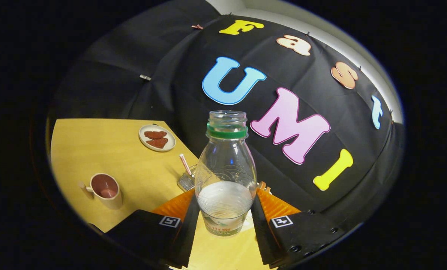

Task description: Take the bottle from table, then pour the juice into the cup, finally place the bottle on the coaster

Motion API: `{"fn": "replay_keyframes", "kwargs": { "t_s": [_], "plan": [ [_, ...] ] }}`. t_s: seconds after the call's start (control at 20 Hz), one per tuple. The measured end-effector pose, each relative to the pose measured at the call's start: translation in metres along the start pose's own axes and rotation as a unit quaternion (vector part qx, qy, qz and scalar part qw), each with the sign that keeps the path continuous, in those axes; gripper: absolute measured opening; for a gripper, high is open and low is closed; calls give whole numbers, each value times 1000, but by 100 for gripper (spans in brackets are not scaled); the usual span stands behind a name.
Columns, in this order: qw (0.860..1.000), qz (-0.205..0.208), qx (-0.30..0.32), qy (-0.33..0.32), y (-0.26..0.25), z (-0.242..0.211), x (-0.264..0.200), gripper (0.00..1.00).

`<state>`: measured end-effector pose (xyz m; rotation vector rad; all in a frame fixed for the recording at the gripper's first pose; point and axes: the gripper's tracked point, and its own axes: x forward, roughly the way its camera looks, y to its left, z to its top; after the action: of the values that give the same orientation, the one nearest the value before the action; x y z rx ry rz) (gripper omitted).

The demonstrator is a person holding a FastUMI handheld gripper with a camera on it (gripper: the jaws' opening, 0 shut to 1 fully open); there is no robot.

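Between fingers [225, 219]: uncapped bottle [225, 176], clamped low on both sides, lifted above worktop [133, 165]. Cup [105, 189] well off to side (handle outward). Risk: low grip lets bottle swing, juice misses cup.

Uncapped bottle [225, 176] upright between fingers [184, 219]

One bottle [225, 176], one cup [105, 189], one plate [157, 137], two biscuits [156, 138], one straw [185, 164]

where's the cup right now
In the gripper view the cup stands on the table, left of the claw, which is shut on the bottle.
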<state>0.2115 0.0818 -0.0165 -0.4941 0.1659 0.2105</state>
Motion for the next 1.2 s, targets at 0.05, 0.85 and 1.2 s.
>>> {"fn": "replay_keyframes", "kwargs": {
  "t_s": [0.05,0.85,1.2],
  "plan": [
    [1000,8,20,-1,5,-3,1,72],
    [970,78,230,-10,51,-68,52,73],
    [968,92,232,16,76,-108,62,75]
  ]
}}
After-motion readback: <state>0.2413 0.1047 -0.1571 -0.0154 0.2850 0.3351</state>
